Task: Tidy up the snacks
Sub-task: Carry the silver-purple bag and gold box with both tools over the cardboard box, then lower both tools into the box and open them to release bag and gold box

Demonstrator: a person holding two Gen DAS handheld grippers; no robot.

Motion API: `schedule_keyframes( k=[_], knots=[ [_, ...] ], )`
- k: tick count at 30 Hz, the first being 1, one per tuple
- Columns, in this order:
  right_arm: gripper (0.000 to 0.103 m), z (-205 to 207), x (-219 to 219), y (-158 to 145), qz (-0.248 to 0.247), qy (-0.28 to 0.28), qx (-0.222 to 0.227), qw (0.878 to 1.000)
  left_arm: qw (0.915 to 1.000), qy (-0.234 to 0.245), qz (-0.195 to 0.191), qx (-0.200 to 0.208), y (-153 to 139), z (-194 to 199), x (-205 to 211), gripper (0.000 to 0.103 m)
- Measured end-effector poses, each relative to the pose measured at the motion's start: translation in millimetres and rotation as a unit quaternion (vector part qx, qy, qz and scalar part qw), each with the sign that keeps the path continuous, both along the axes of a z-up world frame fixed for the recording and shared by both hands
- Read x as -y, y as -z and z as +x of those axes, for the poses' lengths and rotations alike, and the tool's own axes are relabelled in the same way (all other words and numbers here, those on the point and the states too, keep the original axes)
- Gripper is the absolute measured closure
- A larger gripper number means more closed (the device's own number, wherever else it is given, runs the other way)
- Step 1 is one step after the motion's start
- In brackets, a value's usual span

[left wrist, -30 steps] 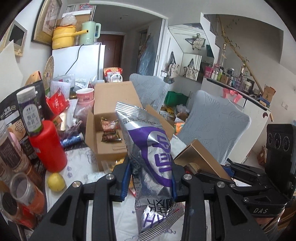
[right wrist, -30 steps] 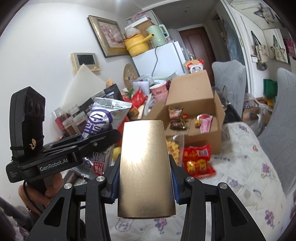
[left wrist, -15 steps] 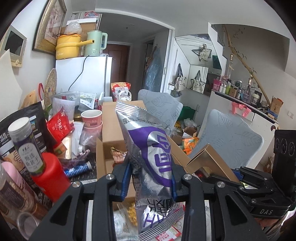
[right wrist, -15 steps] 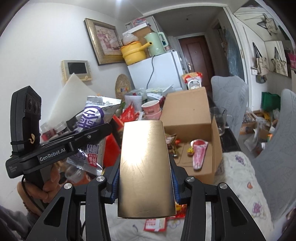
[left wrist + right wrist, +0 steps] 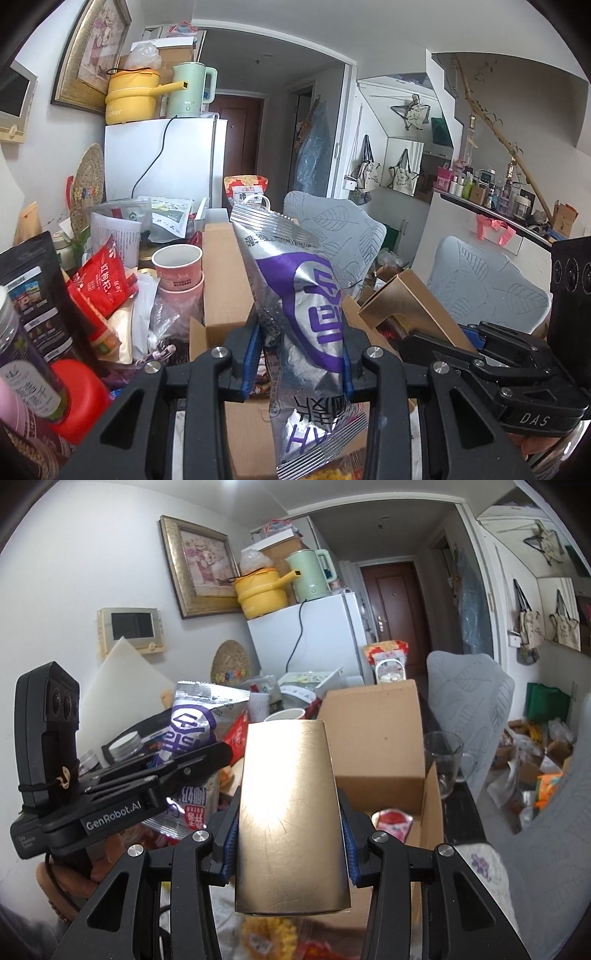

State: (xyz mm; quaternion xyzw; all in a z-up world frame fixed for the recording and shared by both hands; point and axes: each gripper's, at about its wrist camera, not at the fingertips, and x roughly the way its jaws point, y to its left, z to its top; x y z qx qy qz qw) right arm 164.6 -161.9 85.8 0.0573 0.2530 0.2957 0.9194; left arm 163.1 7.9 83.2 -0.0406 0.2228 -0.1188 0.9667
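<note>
My left gripper [image 5: 299, 363] is shut on a silver and purple snack bag [image 5: 295, 295] and holds it upright just above the near edge of the open cardboard box [image 5: 221, 266]. My right gripper [image 5: 288, 840] is shut on a flat gold box [image 5: 290, 812], held over the same cardboard box [image 5: 373, 734]. A red snack packet [image 5: 393, 821] lies inside that box. The left gripper with its bag [image 5: 192, 731] shows at the left of the right wrist view. The gold box [image 5: 413, 306] shows at the right of the left wrist view.
Jars, a red bottle [image 5: 79, 398], a red pouch [image 5: 101, 280] and pink cups [image 5: 179, 269] crowd the left. A glass mug [image 5: 443, 760] stands right of the box. A white fridge [image 5: 166, 162] is behind. Grey chairs [image 5: 487, 288] stand to the right.
Both grippers have moved forward toward the cardboard box with their loads. The box now fills more of both views, and the table in front of it has dropped out of sight.
</note>
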Motion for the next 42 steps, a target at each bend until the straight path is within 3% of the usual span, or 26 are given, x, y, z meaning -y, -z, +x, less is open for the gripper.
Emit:
schedule_keyframes(
  k=[5, 19, 31, 42],
  knots=[
    [0.060, 28, 1, 5, 0.021, -0.002, -0.009, 1.000, 0.9995, -0.017, 0.026, 0.010, 5, 21, 5, 0.069],
    [0.060, 81, 0, 50, 0.005, 0.025, -0.071, 0.997, 0.9974, -0.029, 0.048, -0.046, 56, 74, 6, 0.069],
    [0.060, 98, -12, 76, -0.042, 0.040, -0.110, 0.992, 0.9919, -0.024, 0.072, -0.102, 87, 101, 11, 0.069],
    [0.060, 116, -17, 105, -0.089, 0.066, -0.156, 0.982, 0.9800, -0.025, 0.108, -0.165, 119, 119, 23, 0.069]
  ],
)
